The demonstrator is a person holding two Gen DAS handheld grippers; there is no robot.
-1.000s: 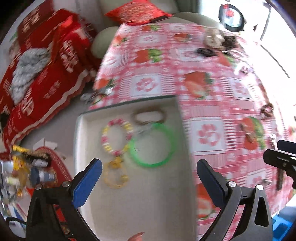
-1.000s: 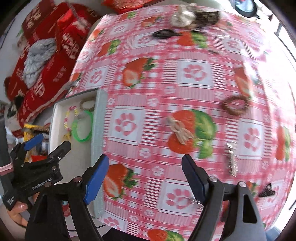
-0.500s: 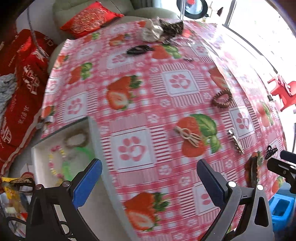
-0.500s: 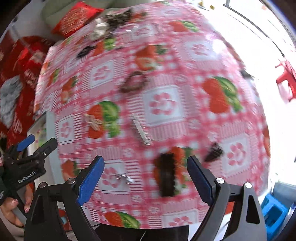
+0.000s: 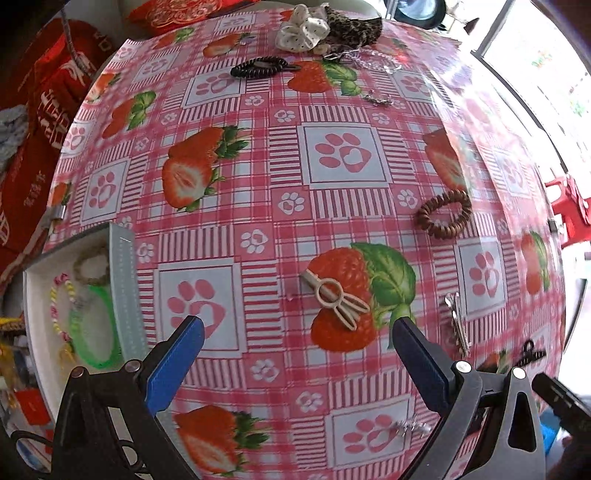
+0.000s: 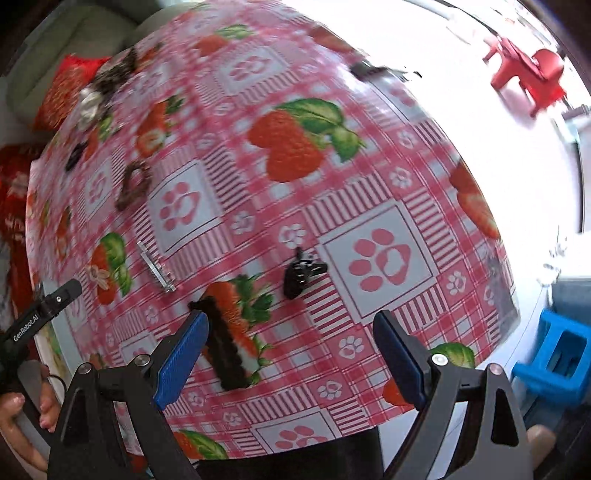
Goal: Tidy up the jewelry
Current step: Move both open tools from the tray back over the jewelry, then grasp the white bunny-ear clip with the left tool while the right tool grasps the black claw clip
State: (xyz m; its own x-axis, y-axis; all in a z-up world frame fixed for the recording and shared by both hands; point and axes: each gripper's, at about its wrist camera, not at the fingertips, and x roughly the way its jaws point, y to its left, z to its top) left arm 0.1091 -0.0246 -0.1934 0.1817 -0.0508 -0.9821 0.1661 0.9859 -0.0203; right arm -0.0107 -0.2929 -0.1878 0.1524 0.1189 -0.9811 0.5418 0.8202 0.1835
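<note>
My left gripper (image 5: 295, 339) is open and empty above the table, just in front of a beige hair clip (image 5: 334, 298) on a printed strawberry. A brown bead bracelet (image 5: 444, 213) and a silver clip (image 5: 457, 323) lie to its right. A white tray (image 5: 35, 295) at the left table edge holds a green bangle (image 5: 94, 332) and bead bracelets. My right gripper (image 6: 291, 339) is open and empty above a small black claw clip (image 6: 301, 274). A black comb clip (image 6: 223, 350) lies by its left finger.
The table carries a pink strawberry and paw-print cloth (image 5: 340, 155). At its far end lie a black bead bracelet (image 5: 258, 67), a white scrunchie (image 5: 301, 31) and a leopard scrunchie (image 5: 354, 27). A blue stool (image 6: 557, 354) and red chairs (image 6: 528, 79) stand off the right side.
My left gripper has swung right from over the tray to over the table middle. My right gripper has swung further right toward the table's right edge and the black clips.
</note>
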